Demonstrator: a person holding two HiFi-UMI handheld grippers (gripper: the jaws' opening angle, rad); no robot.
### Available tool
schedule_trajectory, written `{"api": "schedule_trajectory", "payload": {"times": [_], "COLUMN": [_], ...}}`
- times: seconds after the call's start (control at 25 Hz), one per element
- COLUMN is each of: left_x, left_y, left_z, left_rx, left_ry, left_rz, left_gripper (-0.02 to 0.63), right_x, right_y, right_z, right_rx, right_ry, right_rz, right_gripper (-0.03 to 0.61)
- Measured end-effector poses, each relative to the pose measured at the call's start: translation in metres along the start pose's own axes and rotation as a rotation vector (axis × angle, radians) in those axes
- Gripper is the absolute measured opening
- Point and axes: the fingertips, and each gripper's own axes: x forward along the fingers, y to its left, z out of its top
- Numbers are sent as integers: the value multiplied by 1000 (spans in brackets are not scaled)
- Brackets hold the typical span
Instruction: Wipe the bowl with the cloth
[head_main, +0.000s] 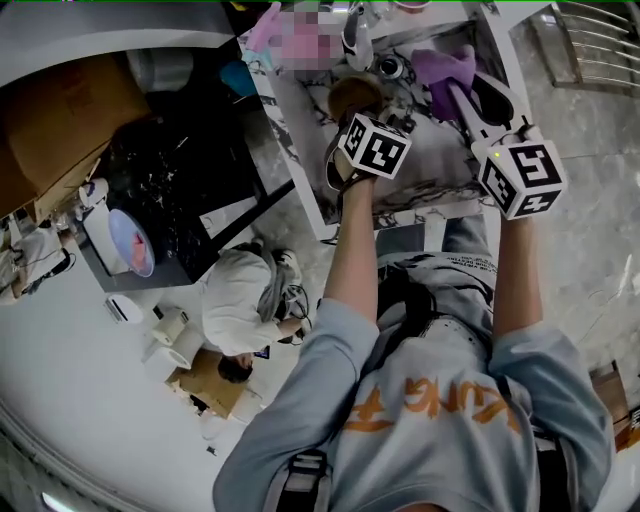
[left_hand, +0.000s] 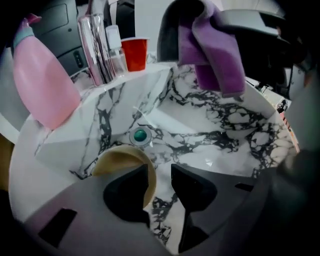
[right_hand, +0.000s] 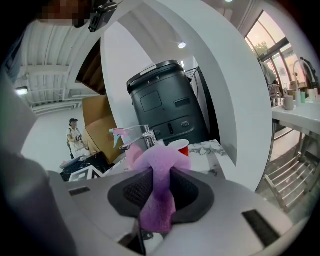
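Note:
A tan bowl (left_hand: 120, 161) sits in the white marble sink (left_hand: 225, 125), close to the drain (left_hand: 140, 135). My left gripper (left_hand: 160, 171) is open. Its left finger (left_hand: 127, 192) reaches inside the bowl, and the rim stands in the gap, apart from the right finger. In the head view the bowl (head_main: 355, 95) shows brown just beyond the left gripper (head_main: 350, 122). My right gripper (right_hand: 160, 192) is shut on the purple cloth (right_hand: 162, 165), which hangs above the sink's right side (left_hand: 212, 50). The head view shows the right gripper (head_main: 467, 95) with the cloth (head_main: 445, 68).
A pink spray bottle (left_hand: 42, 85), a chrome faucet (left_hand: 97, 50) and a red cup (left_hand: 135, 52) stand on the counter behind the sink. A black appliance (right_hand: 165, 100) stands beyond them. A person (right_hand: 75, 137) stands far off at the left.

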Motion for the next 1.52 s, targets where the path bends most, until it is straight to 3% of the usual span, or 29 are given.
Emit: {"api": "schedule_trajectory", "payload": {"times": [0.2,0.32,0.64,0.92,1.24,1.32,1.52], "left_x": [21,25,2,-66,-147,-166,-225], "left_y": [8,11,13,5,-15,-18,-46], "left_z": [-13,-13,-2,31,29,34,51], "left_rx": [1,-10,-119,-351,-556,-567,-498], "left_ry": [67,70,-9,-288,-564,-642,-803], "left_rz": [28,37,-1,-59,-32,-14,-34], "left_gripper": [136,68,38,32,32,32,32], "right_x": [-4,-6,-12,-25,-53,-58,-82], "right_y": [3,5,16,35,50,55,83], "right_z": [-9,-11,5,34,54,60,80], "right_rx": [15,21,-6,-76,-151,-182,-269], "right_ry": [10,9,-7,-46,-80,-94,-114], "right_rz": [-12,-12,28,118,209,247,359], "right_gripper": [103,103,103,103,103,103,103]}}
